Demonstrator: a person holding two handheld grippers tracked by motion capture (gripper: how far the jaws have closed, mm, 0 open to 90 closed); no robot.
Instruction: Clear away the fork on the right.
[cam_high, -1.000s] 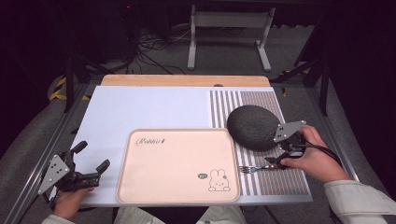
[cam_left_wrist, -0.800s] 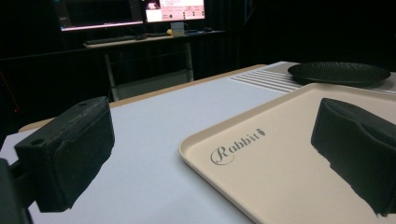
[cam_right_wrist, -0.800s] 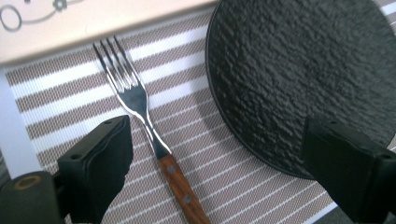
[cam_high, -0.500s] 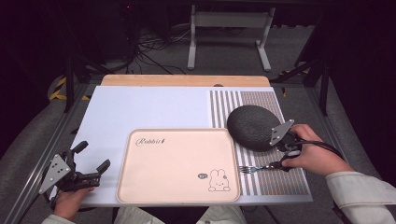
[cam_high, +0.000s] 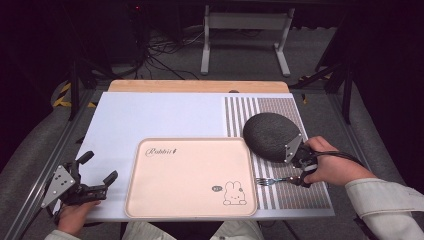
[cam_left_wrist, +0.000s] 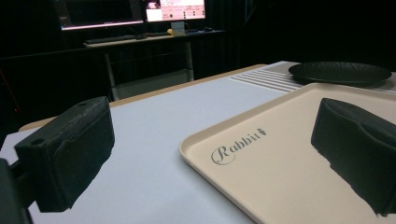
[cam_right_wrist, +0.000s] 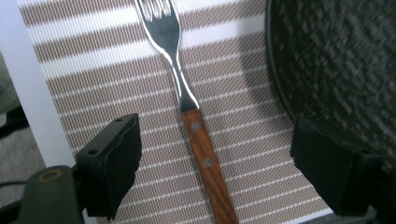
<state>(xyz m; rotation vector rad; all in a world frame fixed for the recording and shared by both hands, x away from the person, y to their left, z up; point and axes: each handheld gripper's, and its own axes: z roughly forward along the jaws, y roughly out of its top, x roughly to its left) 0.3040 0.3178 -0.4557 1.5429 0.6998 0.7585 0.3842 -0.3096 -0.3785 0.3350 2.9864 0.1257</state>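
The right gripper (cam_right_wrist: 210, 172) has just been closing, jaws still wide around the fork (cam_right_wrist: 187, 107). Its jaw could bump the plate (cam_right_wrist: 341, 60).

On the worktop (cam_high: 150, 115), the tray (cam_high: 190, 177) sits near the front edge. Right of it lies a placemat (cam_high: 280, 107), carrying the plate (cam_high: 271, 136) behind and the fork (cam_high: 272, 180) in front.

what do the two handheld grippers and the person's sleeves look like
Both grippers are black with two chunky, blocky jaws. The left gripper carries a grey three-cornered plate with small holes. The right gripper has the same grey plate and a black cable trailing from it over the hand. Its jaw blocks show small round screw holes in the right gripper view. The person's sleeves are light, off-white fabric.
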